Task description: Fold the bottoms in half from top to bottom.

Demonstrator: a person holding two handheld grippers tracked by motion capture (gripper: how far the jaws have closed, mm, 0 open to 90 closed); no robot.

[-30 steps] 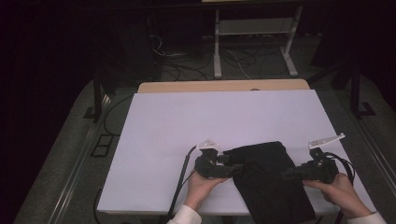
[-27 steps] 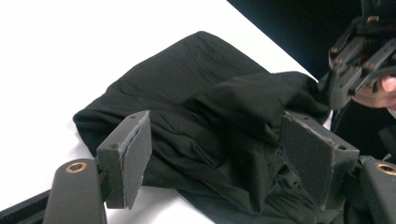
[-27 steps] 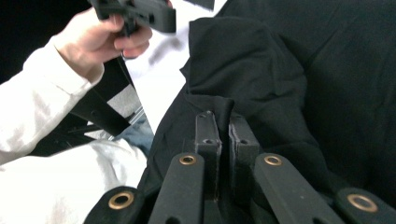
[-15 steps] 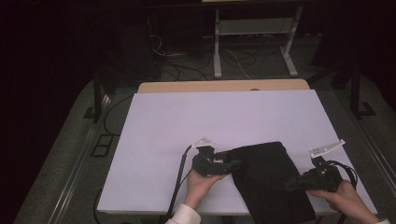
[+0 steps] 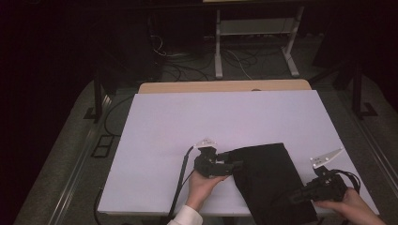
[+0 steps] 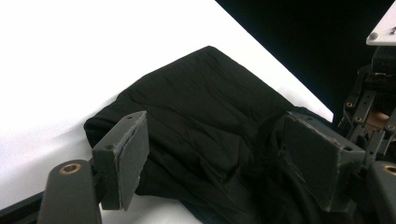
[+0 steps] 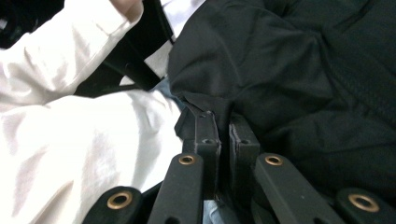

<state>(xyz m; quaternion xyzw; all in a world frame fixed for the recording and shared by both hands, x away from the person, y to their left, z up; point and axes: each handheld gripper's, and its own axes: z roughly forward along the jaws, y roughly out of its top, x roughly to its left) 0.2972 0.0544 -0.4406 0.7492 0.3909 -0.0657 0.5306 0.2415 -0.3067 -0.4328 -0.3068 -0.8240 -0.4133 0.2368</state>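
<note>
Black cloth point(image 5: 270, 180) folded on the white table point(image 5: 187, 122), near the front edge, between the two grippers.

The cloth lies as a dark slab at the table's near right. The right gripper point(image 5: 300, 194) has slid from the cloth's right side down to its near right corner, and its jaws are pressed together on a pinch of the fabric there. The left gripper point(image 5: 237, 165) sits at the cloth's left edge, jaws apart, fabric between them but unpressed. Judging by this, one corner is secured and the left edge awaits a grip before any fold or lift.
</note>
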